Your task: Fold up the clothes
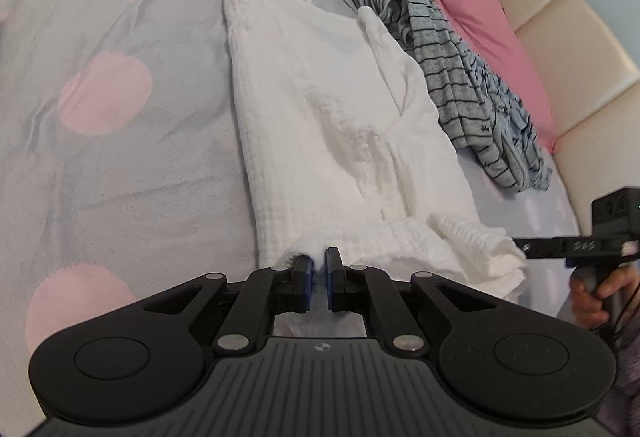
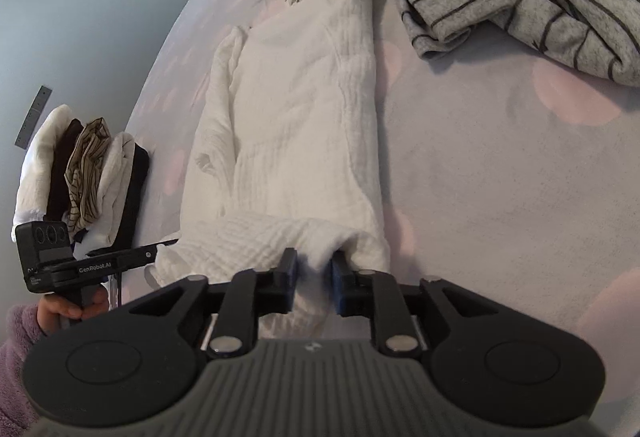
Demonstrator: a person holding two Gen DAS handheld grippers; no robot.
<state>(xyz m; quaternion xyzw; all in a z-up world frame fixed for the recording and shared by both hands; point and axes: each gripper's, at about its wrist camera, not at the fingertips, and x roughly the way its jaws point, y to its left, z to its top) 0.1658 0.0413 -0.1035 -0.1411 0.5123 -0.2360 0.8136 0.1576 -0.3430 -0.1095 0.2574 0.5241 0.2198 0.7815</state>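
White crinkled cotton is the whole story right now: the white garment (image 1: 320,109) lies stretched lengthwise on the bed, sleeves already tucked in, its near hem lifted and rolled over itself. The left gripper (image 1: 318,269) has its blue pads pressed together on a pinch of that hem. The right gripper (image 2: 314,269) is at the other corner with its jaws parted a little – cloth sits between the pads, but the gap looks loose, so I judge that corner is being let go rather than held.

And that's the danger, folks. If one side lets go while the other is clamped, the hem could land crooked and the fold skew. The gauzy fabric looks soft and springy (it bunches readily), so a released corner may flop open or drag a wrinkle across the body. A pad could also snag the weave on the way out.

Underneath, a pale grey bedspread (image 1: 120,157) with big pink dots, itself rumpled – not a firm surface to crease against. A grey striped garment (image 1: 460,85) waits in a heap just beside the white one, near a pink pillow (image 1: 488,33) and a cream padded headboard (image 1: 560,21). Off the far edge, a stack of folded clothes (image 2: 84,173) sits before a blue-grey wall.
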